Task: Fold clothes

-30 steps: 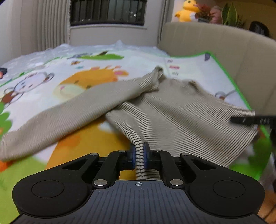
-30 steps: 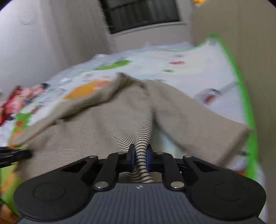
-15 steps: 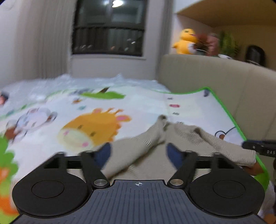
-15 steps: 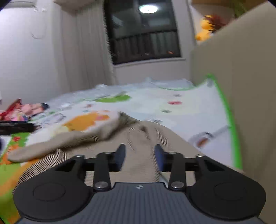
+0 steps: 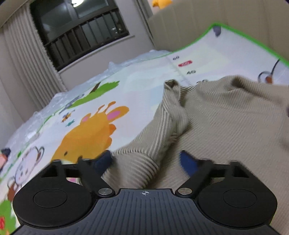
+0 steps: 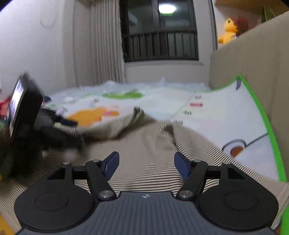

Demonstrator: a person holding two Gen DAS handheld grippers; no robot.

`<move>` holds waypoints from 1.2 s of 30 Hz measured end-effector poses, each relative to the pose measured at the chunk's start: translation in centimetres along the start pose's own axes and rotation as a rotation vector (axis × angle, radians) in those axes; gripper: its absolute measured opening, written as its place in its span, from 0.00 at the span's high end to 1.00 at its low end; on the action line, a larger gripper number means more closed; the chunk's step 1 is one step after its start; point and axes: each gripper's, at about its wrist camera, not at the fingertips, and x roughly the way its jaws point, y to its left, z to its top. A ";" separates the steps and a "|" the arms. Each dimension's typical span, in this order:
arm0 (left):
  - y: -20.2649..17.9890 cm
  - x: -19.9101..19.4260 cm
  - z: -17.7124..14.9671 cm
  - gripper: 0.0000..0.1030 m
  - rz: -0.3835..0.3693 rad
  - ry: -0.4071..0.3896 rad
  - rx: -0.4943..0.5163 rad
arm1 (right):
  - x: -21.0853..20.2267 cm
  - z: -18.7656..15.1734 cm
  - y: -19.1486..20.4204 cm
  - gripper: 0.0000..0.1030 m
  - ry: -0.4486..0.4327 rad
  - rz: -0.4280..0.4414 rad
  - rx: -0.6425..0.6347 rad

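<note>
Soft indoor light from a ceiling lamp mirrored in the dark window; motion blur smears both views, edges bowed.

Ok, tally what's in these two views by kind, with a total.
Striped beige sweater: 1
Cartoon play mat: 1
Yellow duck plush: 1
Claws: 2, left claw closing around a sleeve, right claw opening, nothing gripped
Total: 5

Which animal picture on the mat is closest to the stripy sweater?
The orange giraffe, whose picture runs right up to the stripy sweater sleeve. The grey-and-white animal sits farther left on the mat.
</note>
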 end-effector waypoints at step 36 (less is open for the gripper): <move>9.6 -6.9 -4.7 0.04 -0.334 -0.054 -0.505 | -6.1 1.9 -7.0 0.96 0.099 -0.524 0.088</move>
